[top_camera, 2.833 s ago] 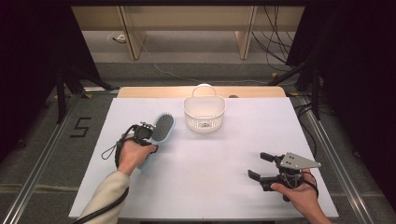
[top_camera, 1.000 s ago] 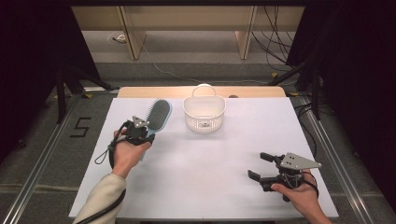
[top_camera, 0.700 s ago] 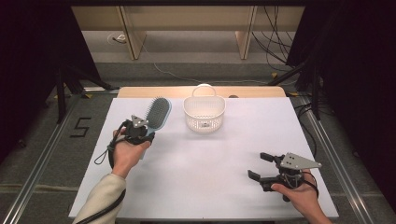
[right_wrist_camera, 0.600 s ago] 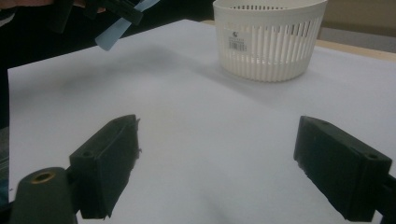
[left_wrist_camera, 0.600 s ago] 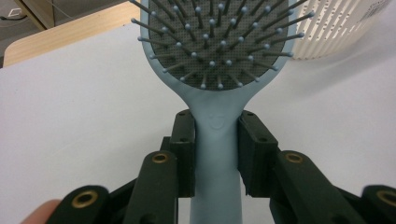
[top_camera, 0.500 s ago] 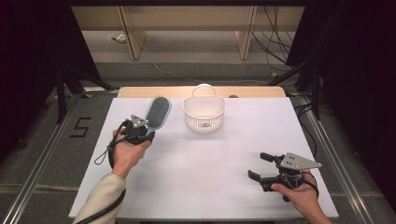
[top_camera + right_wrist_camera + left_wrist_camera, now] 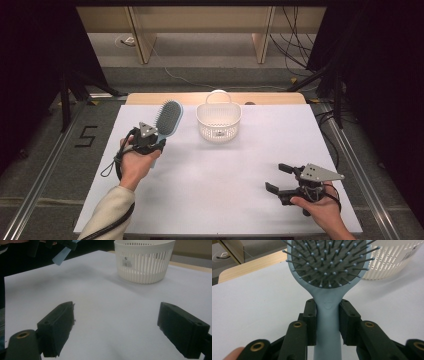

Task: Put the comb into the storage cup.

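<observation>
A light blue hairbrush (image 7: 168,118) with dark bristles is lifted off the white table at the left, bristles facing the camera. My left gripper (image 7: 150,141) is shut on its handle (image 7: 327,322), one jaw on each side of the neck. A white slotted basket (image 7: 218,120) stands at the back middle of the table, just right of the brush head, and looks empty. My right gripper (image 7: 276,177) rests low at the front right, open with nothing between its jaws. In the right gripper view the basket (image 7: 144,260) stands ahead and the brush handle tip (image 7: 63,254) shows at upper left.
The white table top (image 7: 220,185) has a wooden strip (image 7: 150,98) along its far edge. Grey floor with metal rails and a painted "5" (image 7: 86,135) lies left of the table. Cables and dark stands crowd the back right.
My left gripper has lifted the hairbrush off the table and raised its head up and back; over the last second it holds nearly still. The right gripper has not moved.
</observation>
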Demonstrator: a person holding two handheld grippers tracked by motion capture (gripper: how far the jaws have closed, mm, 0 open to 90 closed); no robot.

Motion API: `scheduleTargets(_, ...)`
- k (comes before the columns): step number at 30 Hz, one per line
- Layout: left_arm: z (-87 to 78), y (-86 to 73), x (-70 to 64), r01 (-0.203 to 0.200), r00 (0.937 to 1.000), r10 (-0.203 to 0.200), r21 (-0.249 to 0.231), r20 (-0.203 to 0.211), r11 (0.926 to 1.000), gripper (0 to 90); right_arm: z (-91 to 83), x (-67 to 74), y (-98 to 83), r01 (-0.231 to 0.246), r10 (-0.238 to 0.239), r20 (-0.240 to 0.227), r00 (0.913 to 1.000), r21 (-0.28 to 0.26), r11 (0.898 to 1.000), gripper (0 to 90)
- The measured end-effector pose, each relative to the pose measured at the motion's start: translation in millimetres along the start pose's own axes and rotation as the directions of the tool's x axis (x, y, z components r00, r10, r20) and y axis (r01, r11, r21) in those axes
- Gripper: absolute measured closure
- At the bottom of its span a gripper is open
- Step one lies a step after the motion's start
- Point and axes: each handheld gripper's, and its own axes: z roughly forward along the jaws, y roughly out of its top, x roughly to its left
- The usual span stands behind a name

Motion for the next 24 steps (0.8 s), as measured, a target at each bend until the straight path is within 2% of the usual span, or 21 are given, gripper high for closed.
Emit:
scheduleTargets(7, -0.9, 0.2, 0.3, 0.000, 1.0000, 0.000, -0.022, -0.007, 0.9998, 69.7, -0.1, 0.0, 0.0, -0.001, 0.001, 0.000, 1.0000, 0.000, 1.000, 15.1)
scheduleTargets(12, -0.8, 0.4, 0.7, 0.004, 0.9998, -0.003, -0.029, 0.018, 0.9996, 69.7, 0.0, 0.3, 0.1, -0.001, 0.001, -0.001, 1.0000, -0.003, 1.000, 15.1)
scheduleTargets(24, -1.6, 1.4, -0.1, 0.004, 0.9992, -0.002, -0.059, 0.040, 0.9982, 69.7, -0.3, 0.3, 0.2, -0.001, 0.001, -0.001, 1.0000, -0.005, 1.000, 15.0)
